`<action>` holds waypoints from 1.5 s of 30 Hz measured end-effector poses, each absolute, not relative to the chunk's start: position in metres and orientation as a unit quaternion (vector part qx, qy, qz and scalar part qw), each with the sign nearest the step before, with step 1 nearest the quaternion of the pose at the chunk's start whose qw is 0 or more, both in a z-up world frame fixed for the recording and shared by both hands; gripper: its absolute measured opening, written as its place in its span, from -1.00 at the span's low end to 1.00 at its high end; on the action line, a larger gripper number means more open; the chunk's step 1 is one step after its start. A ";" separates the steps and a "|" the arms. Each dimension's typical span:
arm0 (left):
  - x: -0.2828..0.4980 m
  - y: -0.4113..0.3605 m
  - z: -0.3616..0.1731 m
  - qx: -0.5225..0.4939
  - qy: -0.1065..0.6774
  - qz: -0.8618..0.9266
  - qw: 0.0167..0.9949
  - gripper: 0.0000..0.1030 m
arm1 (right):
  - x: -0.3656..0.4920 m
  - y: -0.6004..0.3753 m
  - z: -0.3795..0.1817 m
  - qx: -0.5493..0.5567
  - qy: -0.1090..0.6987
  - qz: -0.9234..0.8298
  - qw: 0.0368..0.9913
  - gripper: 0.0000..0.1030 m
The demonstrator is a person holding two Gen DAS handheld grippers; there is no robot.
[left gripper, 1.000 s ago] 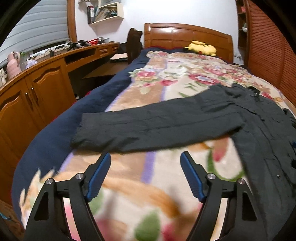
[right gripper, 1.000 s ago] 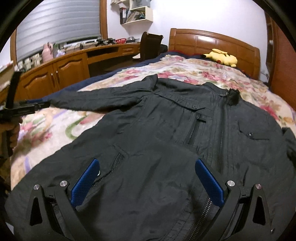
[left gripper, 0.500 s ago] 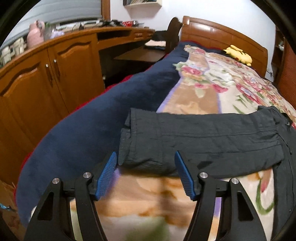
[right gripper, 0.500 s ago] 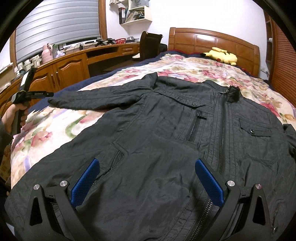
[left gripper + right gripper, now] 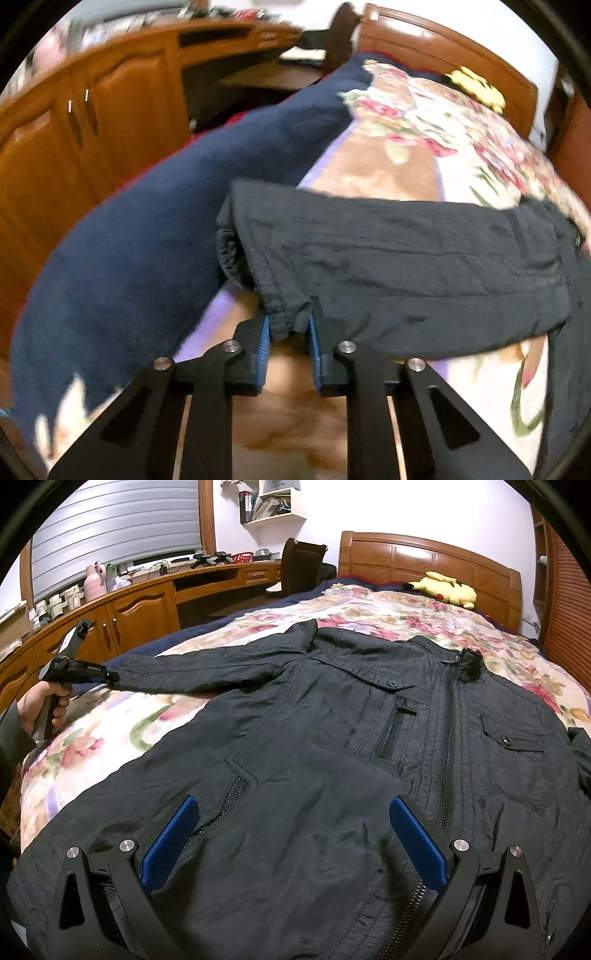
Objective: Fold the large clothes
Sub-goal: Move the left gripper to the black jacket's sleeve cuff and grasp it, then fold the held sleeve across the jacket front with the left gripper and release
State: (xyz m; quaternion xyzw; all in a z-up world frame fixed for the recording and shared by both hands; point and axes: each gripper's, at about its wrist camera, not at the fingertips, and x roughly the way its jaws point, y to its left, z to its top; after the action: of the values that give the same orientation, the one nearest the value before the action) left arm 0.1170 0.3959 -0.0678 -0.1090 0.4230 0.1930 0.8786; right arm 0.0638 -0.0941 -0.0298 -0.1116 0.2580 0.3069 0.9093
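A large black jacket [image 5: 332,738] lies front up, zipped, on the floral bedspread [image 5: 388,613]. Its one sleeve [image 5: 406,251] stretches out toward the bed's left side. My left gripper [image 5: 289,332] is at the sleeve's end, its jaws closing, with the bunched cuff [image 5: 284,314] pinched between the blue pads. In the right wrist view this left gripper [image 5: 110,677] shows at the cuff, held by a hand [image 5: 40,705]. My right gripper [image 5: 291,812] hovers open above the jacket's lower front with nothing between its fingers.
A navy blanket [image 5: 129,258] hangs over the bed's left edge beside wooden cabinets [image 5: 74,147] and a desk. A chair [image 5: 303,565] stands by the desk. A yellow plush toy [image 5: 443,589] lies below the wooden headboard [image 5: 424,557].
My left gripper moved left along the sleeve to its cuff and closed from wide open onto the fabric. The right gripper stayed still and open.
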 end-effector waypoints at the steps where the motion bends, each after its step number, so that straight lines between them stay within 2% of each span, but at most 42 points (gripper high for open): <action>1: 0.117 0.385 -0.058 -0.096 0.413 0.189 0.886 -0.68 | 0.065 -0.094 -0.030 -0.112 0.260 0.308 0.908 0.99; 9: 0.116 0.277 0.023 -0.026 0.348 0.125 0.929 -0.68 | 0.066 -0.100 -0.029 -0.098 0.259 0.309 0.910 0.99; 16: 0.103 0.184 0.062 0.002 0.315 0.047 0.948 -0.68 | 0.066 -0.103 -0.028 -0.082 0.258 0.313 0.910 0.99; 24: 0.089 0.111 0.067 0.000 0.306 -0.028 0.952 -0.68 | 0.060 -0.121 -0.021 -0.051 0.242 0.321 0.914 0.99; 31: 0.074 0.078 0.042 0.001 0.307 -0.049 0.951 -0.68 | 0.055 -0.139 -0.022 -0.043 0.233 0.308 0.921 0.99; 32: 0.073 0.073 0.038 0.002 0.310 -0.044 0.950 -0.65 | 0.054 -0.140 -0.022 -0.041 0.233 0.306 0.922 0.99; 34: 0.069 0.065 0.034 -0.005 0.312 -0.051 0.949 -0.41 | 0.055 -0.141 -0.023 -0.033 0.235 0.301 0.924 0.99; 35: 0.062 0.065 0.033 -0.008 0.302 -0.057 0.951 -0.18 | 0.055 -0.141 -0.023 -0.029 0.237 0.299 0.924 0.99; 37: 0.050 0.064 0.034 -0.002 0.284 -0.052 0.957 0.00 | 0.056 -0.139 -0.025 -0.027 0.240 0.298 0.924 0.99; 39: 0.037 0.062 0.033 0.012 0.272 -0.050 0.961 0.48 | 0.055 -0.136 -0.026 -0.029 0.240 0.297 0.924 0.99; 41: 0.028 0.064 0.031 0.016 0.259 -0.044 0.965 0.59 | 0.055 -0.134 -0.025 -0.030 0.240 0.297 0.924 0.99; 45: 0.019 0.077 0.019 -0.001 0.261 -0.034 0.965 0.59 | 0.054 -0.136 -0.021 -0.027 0.241 0.297 0.923 0.99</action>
State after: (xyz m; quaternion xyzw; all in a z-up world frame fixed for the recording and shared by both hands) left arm 0.0185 0.0774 0.0188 -0.0009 0.2613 -0.0336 0.9647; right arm 0.0545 -0.1361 -0.0206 -0.0267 0.2412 0.2975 0.9234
